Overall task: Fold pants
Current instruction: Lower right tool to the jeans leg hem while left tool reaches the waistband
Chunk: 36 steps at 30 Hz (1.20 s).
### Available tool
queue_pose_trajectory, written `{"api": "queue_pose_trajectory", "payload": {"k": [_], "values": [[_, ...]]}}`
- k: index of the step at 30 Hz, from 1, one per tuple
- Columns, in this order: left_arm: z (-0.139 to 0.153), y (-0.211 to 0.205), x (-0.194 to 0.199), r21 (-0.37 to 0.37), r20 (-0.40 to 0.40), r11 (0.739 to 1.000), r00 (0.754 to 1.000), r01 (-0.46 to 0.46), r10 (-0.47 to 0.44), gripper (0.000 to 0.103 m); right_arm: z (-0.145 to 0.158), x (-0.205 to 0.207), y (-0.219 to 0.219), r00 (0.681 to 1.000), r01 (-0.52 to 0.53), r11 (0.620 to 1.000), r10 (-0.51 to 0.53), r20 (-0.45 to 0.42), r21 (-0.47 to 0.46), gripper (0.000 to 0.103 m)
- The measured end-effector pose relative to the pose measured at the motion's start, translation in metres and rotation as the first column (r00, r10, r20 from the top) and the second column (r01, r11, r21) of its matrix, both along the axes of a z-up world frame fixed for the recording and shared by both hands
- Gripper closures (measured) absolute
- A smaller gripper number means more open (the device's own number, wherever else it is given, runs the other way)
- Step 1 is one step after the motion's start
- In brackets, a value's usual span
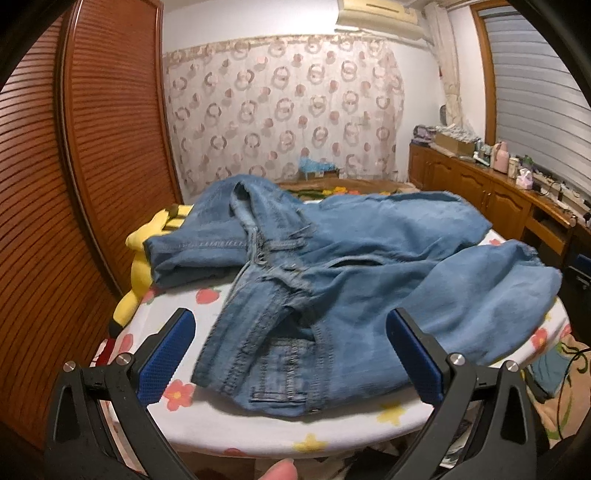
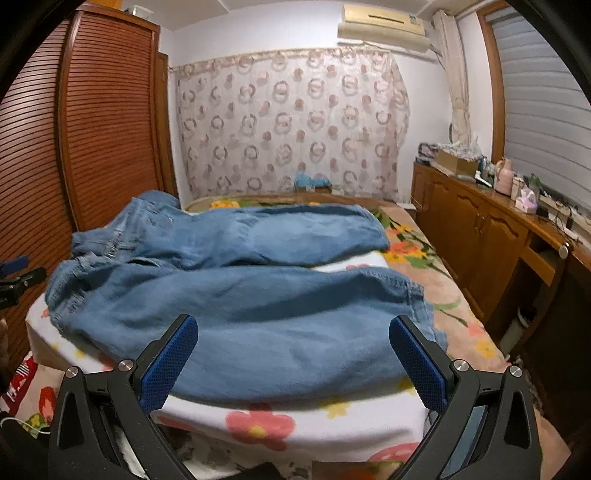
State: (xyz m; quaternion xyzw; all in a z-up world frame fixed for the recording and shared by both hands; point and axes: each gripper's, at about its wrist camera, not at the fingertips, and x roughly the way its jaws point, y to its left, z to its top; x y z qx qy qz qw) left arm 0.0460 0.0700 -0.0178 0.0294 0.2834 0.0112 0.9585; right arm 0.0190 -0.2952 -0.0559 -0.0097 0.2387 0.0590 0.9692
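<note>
Bedroom walls in pale white frame a bed [image 2: 436, 295] covered by a flowered blanket, and on top of it sits a raised pad wrapped in a white cloth [image 1: 207, 410] printed with red and yellow blossoms. Blue denim pants [image 1: 332, 273] lie across that pad, crumpled and unfolded: the waistband with its belt loops and rivet button is bunched at the near left in the left wrist view, and the two legs run off to the right, the nearer one draping over the pad's edge. Seams are heavy and stitched; the leg cloth looks soft and washed out.

Below the waistband the left hand-held gripper [image 1: 295, 354] hovers with its jaws spread wide and empty, ridged blue pads [image 1: 166, 362] on black arms. The right hand-held gripper [image 2: 295, 358] hangs over the nearer leg, equally wide and holding nothing.

Just beside the pants on the far left a yellow plush toy [image 1: 138, 266] is wedged against the slatted wooden wardrobe [image 1: 103, 147]. A circle-patterned lace curtain [image 2: 291, 122] covers the back wall under an air conditioner [image 2: 384, 22]. Along the right runs a wooden counter [image 2: 491, 229] crowded with bottles and boxes.
</note>
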Motion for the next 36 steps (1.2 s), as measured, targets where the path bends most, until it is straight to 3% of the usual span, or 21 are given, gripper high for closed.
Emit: {"api": "queue_pose_trajectory", "payload": {"k": [11,19,24,36], "values": [[-0.028,0.039,0.011,0.008,-0.078,1.000,0.996,-0.028,0.029,0.000,0.004,0.005,-0.003,0.998,0.003,1.000,-0.004,-0.067,-0.014,0.001],[-0.053,0.063,0.019,0.016,-0.163,0.999,0.986,-0.040,0.042,0.000,0.000,0.002,-0.013,0.996,0.034,0.999,-0.036,-0.076,-0.022,0.010],[-0.058,0.079,0.018,-0.011,-0.177,0.998,0.983,-0.054,0.051,0.000,0.003,-0.003,-0.014,0.995,0.059,0.997,-0.062,-0.082,-0.043,0.015],[-0.058,0.093,0.025,-0.047,-0.176,0.999,0.984,-0.015,0.006,0.016,0.006,-0.024,-0.017,0.988,0.103,0.993,-0.109,-0.110,-0.060,0.020]]}}
